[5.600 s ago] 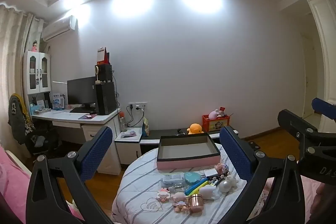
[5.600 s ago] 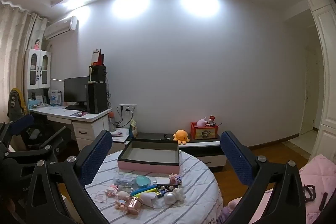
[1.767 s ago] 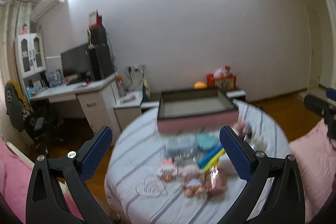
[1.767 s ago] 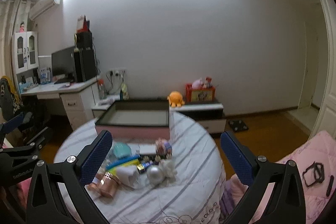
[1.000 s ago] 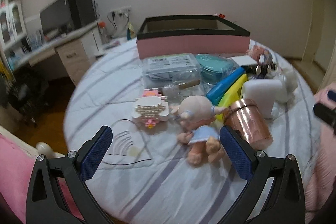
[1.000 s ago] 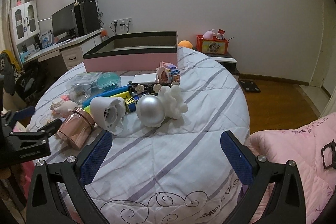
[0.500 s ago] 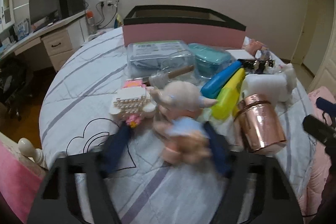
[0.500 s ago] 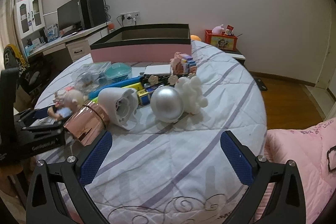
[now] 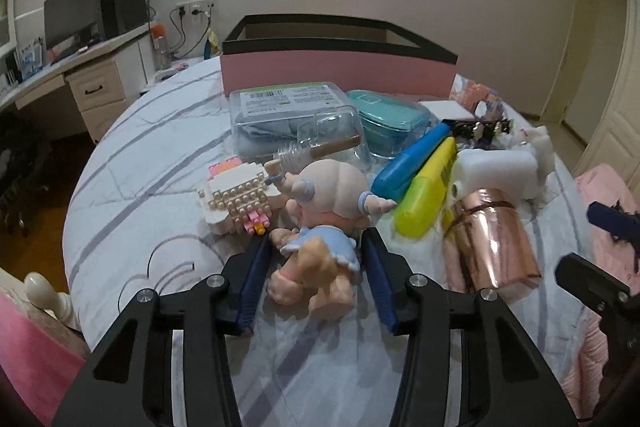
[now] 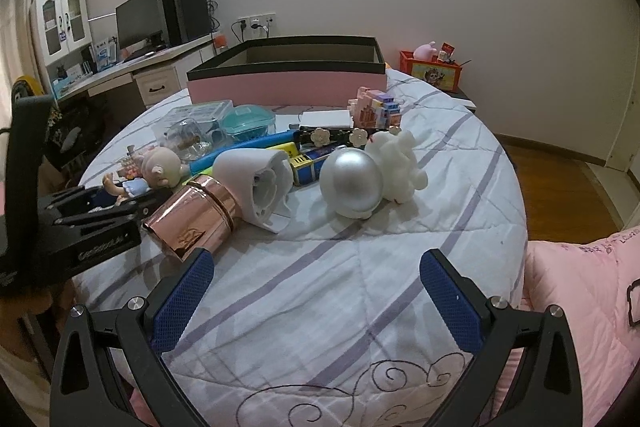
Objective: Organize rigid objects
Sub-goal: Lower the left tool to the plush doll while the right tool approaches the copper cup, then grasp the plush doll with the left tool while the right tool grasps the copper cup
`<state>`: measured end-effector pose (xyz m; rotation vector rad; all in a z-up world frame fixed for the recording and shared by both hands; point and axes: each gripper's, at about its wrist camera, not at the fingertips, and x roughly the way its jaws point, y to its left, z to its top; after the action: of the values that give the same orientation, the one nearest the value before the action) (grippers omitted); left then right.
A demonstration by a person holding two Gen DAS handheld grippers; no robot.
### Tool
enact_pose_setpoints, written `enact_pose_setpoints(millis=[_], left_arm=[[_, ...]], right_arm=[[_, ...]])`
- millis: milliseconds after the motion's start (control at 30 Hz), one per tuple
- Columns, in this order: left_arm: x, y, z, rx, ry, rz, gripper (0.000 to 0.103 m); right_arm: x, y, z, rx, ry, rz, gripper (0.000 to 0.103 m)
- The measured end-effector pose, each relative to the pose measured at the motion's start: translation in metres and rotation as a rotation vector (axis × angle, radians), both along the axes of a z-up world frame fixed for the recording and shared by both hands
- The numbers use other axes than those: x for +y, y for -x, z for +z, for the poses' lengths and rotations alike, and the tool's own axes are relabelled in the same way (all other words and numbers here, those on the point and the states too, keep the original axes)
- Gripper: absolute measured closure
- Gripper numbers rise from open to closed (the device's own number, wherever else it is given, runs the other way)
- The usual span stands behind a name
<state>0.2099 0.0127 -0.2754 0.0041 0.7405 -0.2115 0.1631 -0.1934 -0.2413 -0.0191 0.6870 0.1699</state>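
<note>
1. Surface [image 10: 460, 163], round, under a striped white quilt; carries everything listed.
2. Pink box [image 9: 340, 73], black-rimmed, at the far side of the surface.
3. Rose-gold cylinder [image 9: 490, 243], on its side, just right of the doll.
4. Doll [image 9: 320, 227], blue dress, lying on the surface between my left hand-held gripper's [image 9: 316, 279] pads; jaws have just been closing, narrow; contact not discernible.
5. My right hand-held gripper [image 10: 316, 291]: spread wide, holding nothing, above bare quilt.

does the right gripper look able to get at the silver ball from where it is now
Probably yes. The right gripper is open with only bare bedspread between it and the silver ball. The white figure leans against the ball's far side, so a grab may nudge it.
</note>
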Motion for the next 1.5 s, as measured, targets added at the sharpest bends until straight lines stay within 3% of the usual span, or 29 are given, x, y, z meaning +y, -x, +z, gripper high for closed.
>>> enact_pose_setpoints(millis=[433,700,767,967,1067,1100,1167,1500], left_arm=[[0.023,0.042,-0.003,-0.040,0.040,-0.019,0.055],[0.022,0.040,-0.003,-0.040,0.025,-0.009,0.053],[0.022,0.038,-0.004,-0.033,0.016,-0.015,0.051],[0.019,0.036,-0.005,-0.035,0.023,-0.017,0.035],[0.014,0.034,-0.007,-0.036,-0.004,-0.016,0.034],[0.012,0.033,-0.007,-0.036,-0.011,-0.014,0.034],[0.011,0.032,-0.005,-0.043,-0.029,-0.003,0.054],[0.009,0.030,0.001,-0.043,-0.021,0.009,0.055]], right_arm=[[0.043,-0.004,-0.002,0.017,-0.124,0.021,0.000],[0.068,-0.031,-0.014,0.065,-0.095,0.001,0.000],[0.070,-0.032,-0.018,0.068,-0.072,0.004,0.006],[0.053,-0.023,-0.016,0.059,-0.064,0.032,0.038],[0.041,-0.018,-0.017,0.066,-0.080,0.052,0.042],[0.039,-0.017,-0.017,0.066,-0.084,0.056,0.043],[0.033,-0.015,-0.017,0.065,-0.101,0.065,0.044],[0.023,-0.007,-0.010,0.026,-0.135,0.130,0.044]])
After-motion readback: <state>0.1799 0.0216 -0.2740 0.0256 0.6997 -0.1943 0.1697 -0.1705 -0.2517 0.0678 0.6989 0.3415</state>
